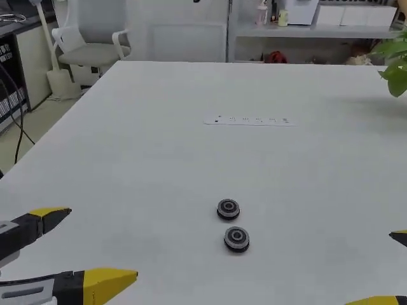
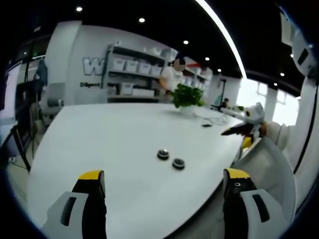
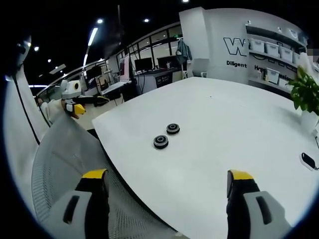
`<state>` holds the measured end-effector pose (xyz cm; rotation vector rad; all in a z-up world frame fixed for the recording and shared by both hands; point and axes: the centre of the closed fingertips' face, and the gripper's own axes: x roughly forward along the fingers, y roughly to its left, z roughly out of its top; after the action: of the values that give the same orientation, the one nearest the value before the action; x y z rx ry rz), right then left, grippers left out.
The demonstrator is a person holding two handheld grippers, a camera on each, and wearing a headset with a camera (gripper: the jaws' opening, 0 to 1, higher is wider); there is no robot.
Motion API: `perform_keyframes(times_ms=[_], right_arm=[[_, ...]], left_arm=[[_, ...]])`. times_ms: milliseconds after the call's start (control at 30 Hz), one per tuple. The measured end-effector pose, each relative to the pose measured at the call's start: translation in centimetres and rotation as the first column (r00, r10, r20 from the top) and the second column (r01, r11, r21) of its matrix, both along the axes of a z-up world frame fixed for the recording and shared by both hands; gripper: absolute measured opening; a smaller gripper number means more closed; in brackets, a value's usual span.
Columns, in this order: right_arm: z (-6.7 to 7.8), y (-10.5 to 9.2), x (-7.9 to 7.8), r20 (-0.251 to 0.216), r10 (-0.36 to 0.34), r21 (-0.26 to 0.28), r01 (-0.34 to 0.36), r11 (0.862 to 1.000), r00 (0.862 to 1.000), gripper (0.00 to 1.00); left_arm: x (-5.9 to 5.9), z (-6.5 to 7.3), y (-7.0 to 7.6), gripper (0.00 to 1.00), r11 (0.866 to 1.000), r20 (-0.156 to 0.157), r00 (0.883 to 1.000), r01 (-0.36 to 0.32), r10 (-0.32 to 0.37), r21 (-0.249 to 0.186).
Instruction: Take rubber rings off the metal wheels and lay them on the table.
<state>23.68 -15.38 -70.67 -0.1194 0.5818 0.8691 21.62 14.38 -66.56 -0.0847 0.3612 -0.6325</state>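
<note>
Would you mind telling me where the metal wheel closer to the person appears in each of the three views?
Head view: the nearer wheel sits lower centre, just below the other wheel.
Left gripper view: nearer wheel, centre, lower right of the pair.
Right gripper view: nearer wheel, left of centre, lower left of the pair.
Shared landmark: the potted plant.

White table (image 1: 191, 127); office chair (image 1: 89, 51) beyond; wall shelves (image 2: 130, 75), perhaps holding boxes (image 2: 119, 63); ceiling spotlights (image 2: 142, 20)
</note>
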Motion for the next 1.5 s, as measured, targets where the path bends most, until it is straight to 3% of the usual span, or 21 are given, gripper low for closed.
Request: perform_keyframes(times_ms=[600, 900, 1233, 1367, 1500], right_arm=[[0.2, 0.0, -0.9, 0.01, 0.008, 0.024, -0.008, 1.0, 1.0, 0.94], [1.3, -0.6, -1.3, 0.034, -0.024, 0.044, 0.023, 0.999, 0.999, 0.93], [2.0, -1.7, -1.6, 0.043, -0.055, 0.042, 0.053, 0.998, 0.998, 0.92], [3.1, -1.8, -1.1, 0.056, -0.071, 0.065, 0.067, 0.996, 0.996, 0.92], [4.0, -1.7, -0.6, 0.076, -0.068, 0.053, 0.064, 0.997, 0.995, 0.9]], left_arm=[[-0.3, 2.4, -1.4, 1.0, 1.0, 0.06, 0.998, 0.017, -0.018, 0.017], [0.6, 4.2, -2.5, 1.0, 0.999, 0.104, 0.994, 0.045, -0.042, -0.027], [1.9, 5.4, -3.3, 1.0, 0.996, 0.141, 0.986, 0.09, -0.09, 0.007], [2.5, 6.1, -3.4, 1.0, 0.995, 0.145, 0.984, 0.101, -0.102, 0.013], [3.1, 7.4, -3.7, 1.0, 0.991, 0.178, 0.975, 0.127, -0.131, 0.033]])
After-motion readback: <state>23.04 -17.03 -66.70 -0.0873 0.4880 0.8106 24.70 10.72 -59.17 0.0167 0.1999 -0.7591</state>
